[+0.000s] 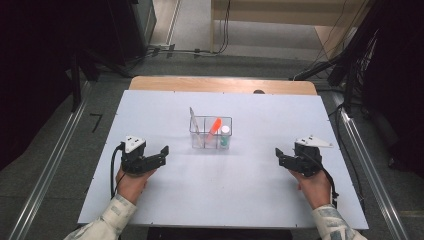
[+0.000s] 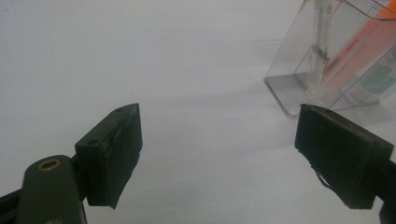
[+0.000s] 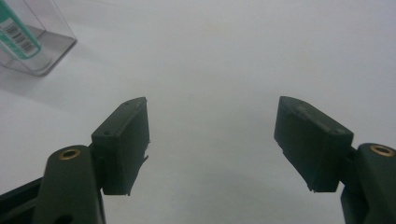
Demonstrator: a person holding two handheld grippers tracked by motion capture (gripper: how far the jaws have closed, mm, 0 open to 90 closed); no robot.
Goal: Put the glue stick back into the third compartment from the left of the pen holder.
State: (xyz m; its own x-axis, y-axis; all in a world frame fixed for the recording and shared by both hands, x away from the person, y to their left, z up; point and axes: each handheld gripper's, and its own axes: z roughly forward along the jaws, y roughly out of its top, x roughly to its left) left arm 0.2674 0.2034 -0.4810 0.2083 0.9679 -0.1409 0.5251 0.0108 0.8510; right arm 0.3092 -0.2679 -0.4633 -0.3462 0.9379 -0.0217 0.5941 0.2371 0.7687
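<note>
High view. Desk [image 1: 165,200]: white top, bare but for one item at centre. Clear organiser [image 1: 210,133]: transparent box with compartments, standing upright between the two hands. Contents: a pale flat stick [image 1: 194,125] leaning in the left compartment, an orange marker [image 1: 214,127] tilted in the middle one, a white-capped tube with a green label [image 1: 225,136] in the right one. Left tool [image 1: 160,156]: resting low at the desk's left, jaws spread, holding nothing, near the organiser but apart from it. Right tool [image 1: 280,156]: at the desk's right, jaws likewise spread and empty, well apart from the organiser.

Left gripper view. Organiser [image 2: 327,70] at upper right, beyond the right-hand jaw; stick [image 2: 320,51] and marker [image 2: 359,46] seen through its wall. Risk, as judged: the box looks light and its walls smooth; a jaw catching its corner on approach could slide or tip it, spilling the leaning items.

Right gripper view. Organiser corner [image 3: 51,46] at upper left, with the green-labelled tube [image 3: 21,35] inside; bare desk between the jaws. Risk, as judged: the compartment is narrow, so spread jaws may strike the rim or dividers, and a closing grip could pinch the wall with the tube.
</note>
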